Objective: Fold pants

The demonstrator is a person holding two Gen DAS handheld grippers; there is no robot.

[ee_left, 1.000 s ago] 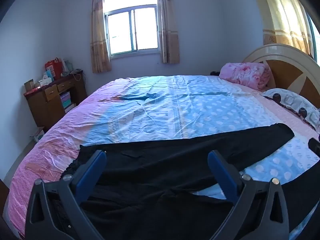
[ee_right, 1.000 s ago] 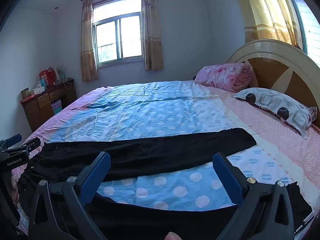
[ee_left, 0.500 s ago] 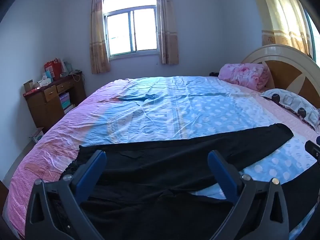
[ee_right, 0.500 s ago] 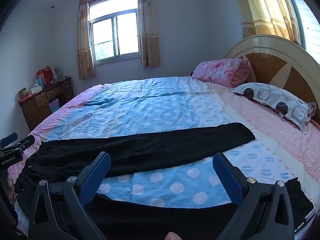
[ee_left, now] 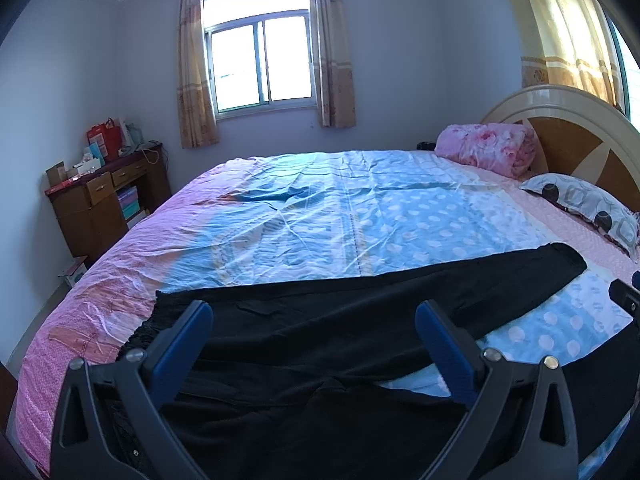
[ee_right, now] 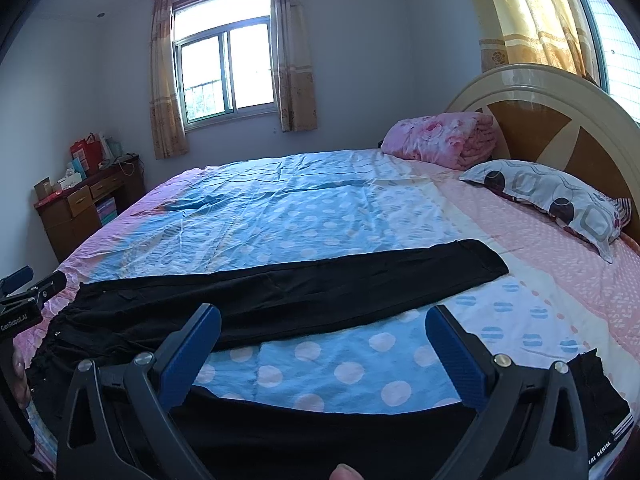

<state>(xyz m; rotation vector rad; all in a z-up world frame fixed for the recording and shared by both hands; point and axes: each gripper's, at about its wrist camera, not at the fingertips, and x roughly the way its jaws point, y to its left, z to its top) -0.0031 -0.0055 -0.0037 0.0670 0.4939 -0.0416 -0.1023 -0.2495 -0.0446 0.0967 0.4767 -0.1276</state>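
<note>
The black pants [ee_right: 320,292] lie spread flat on the bed [ee_right: 320,216], along its near edge, with the legs splayed apart. The far leg runs across the polka-dot bedspread [ee_left: 400,224] toward the headboard side; its hem [ee_right: 484,260] ends short of the pillow. The near leg runs along the bed's edge under the right tongs, and its hem [ee_right: 604,396] shows white lettering at the lower right. A wedge of blue dotted bedspread is exposed between the two legs. The gathered waistband [ee_right: 60,336] lies at the foot-side end, over the pink part of the spread.

The left tongs [ee_left: 314,316] hover above the waist and seat region of the pants. Both blue-padded fingers are spread wide and grip nothing. The right tongs [ee_right: 324,320] are positioned over the gap between the legs, likewise spread wide with nothing between the pads. Neither pair visibly touches the fabric. A fingertip [ee_right: 346,472] of the person shows at the bottom edge of the right wrist view.

Surroundings:
- Patterned pillow [ee_right: 556,200] against the curved wooden headboard [ee_right: 560,120].
- Folded pink floral blanket [ee_right: 440,140] beside the pillow, toward the far wall.
- Window [ee_left: 260,64] with patterned curtains in the far wall.
- Wooden desk [ee_left: 104,196] in the left corner, carrying boxes and a red bag [ee_left: 104,138].
</note>
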